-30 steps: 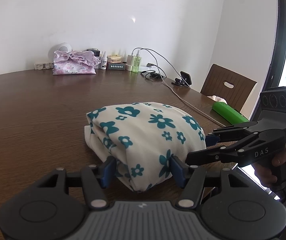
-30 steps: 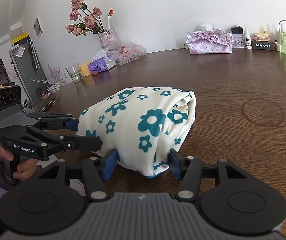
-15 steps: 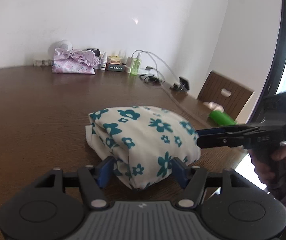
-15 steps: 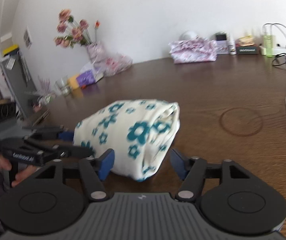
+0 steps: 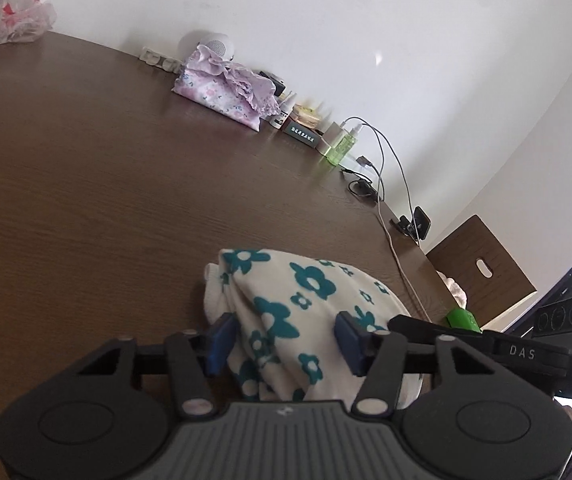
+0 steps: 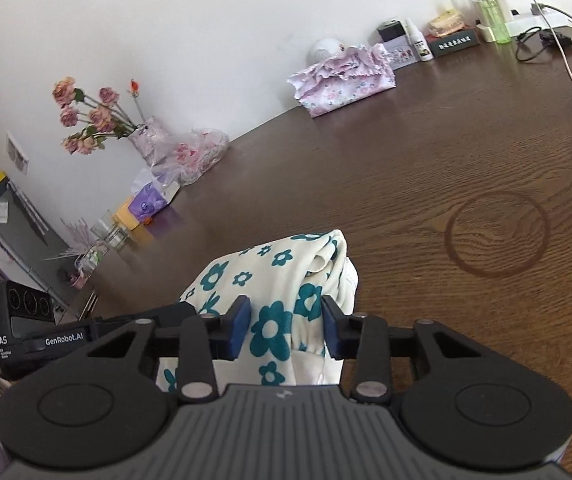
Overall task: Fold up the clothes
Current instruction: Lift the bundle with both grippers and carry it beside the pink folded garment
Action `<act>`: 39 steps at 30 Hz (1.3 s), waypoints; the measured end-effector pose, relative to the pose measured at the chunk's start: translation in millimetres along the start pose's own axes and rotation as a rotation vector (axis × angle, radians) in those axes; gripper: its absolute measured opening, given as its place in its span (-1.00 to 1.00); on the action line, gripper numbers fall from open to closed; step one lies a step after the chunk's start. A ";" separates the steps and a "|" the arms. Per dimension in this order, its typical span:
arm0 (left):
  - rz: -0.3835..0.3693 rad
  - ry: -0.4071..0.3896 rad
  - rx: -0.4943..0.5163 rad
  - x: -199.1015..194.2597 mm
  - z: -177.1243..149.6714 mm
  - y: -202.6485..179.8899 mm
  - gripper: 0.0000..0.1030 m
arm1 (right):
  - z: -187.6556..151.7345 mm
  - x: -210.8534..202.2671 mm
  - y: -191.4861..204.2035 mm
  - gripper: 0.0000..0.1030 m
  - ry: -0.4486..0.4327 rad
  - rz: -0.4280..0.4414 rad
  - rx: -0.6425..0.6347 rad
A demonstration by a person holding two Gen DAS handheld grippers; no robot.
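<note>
A folded cream garment with teal flowers (image 5: pixel 305 280) lies bundled on the brown table (image 5: pixel 86 200). My left gripper (image 5: pixel 286 340) straddles one end, its blue pads pressed against the cloth on both sides. My right gripper (image 6: pixel 286 328) pinches the opposite end of the same garment (image 6: pixel 270 264), with the pads drawn in tight. Each gripper shows in the other's view: the right one's black fingers (image 5: pixel 445 332) reach in from the right, and the left one's body (image 6: pixel 66 336) sits low on the left. The underside of the bundle is hidden.
A pink floral cloth (image 5: pixel 226 88), bottles and a box stand along the far wall. White cables (image 5: pixel 389 184) trail toward a wooden chair (image 5: pixel 481 268). A vase of roses (image 6: pixel 98 116), a plastic bag (image 6: pixel 190 152) and a glass (image 6: pixel 110 232) crowd the left edge. A ring stain (image 6: pixel 497 236) marks the wood.
Both pairs of pads have drawn closer together onto the bundle. Both cameras have tilted and moved in, so the bundle sits lower and nearer in each view.
</note>
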State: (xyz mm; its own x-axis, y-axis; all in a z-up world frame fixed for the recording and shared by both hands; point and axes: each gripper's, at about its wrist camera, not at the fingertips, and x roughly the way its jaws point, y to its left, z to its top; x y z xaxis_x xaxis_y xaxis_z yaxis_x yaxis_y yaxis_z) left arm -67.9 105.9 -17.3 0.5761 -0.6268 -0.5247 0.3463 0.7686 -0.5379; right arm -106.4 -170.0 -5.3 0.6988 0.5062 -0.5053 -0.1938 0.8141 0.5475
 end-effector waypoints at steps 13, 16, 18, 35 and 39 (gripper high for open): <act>0.030 0.069 0.025 157.5 130.1 -4.1 -0.40 | 112.3 71.0 -47.6 -0.41 -0.065 -0.286 -0.005; 0.049 0.058 0.036 202.6 162.1 -10.6 -0.42 | 141.8 89.2 -68.1 -0.41 -0.094 -0.361 0.024; 0.062 0.047 0.040 230.7 179.4 -19.2 -0.42 | 162.6 105.3 -81.4 -0.42 -0.111 -0.411 0.021; 0.144 -0.093 0.007 359.6 261.3 -24.1 -0.40 | 285.5 185.2 -190.2 -0.42 -0.168 -0.438 0.101; 0.175 -0.114 0.016 367.1 271.4 -21.8 -0.40 | 294.7 199.1 -199.8 -0.42 -0.180 -0.397 0.103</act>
State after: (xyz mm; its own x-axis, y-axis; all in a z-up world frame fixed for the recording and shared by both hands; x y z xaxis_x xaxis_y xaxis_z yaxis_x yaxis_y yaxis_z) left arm 337.0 -106.1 -19.2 0.7084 -0.4653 -0.5307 0.2446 0.8672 -0.4338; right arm 274.5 -315.8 -18.7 0.8157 0.0952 -0.5706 0.1770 0.8980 0.4027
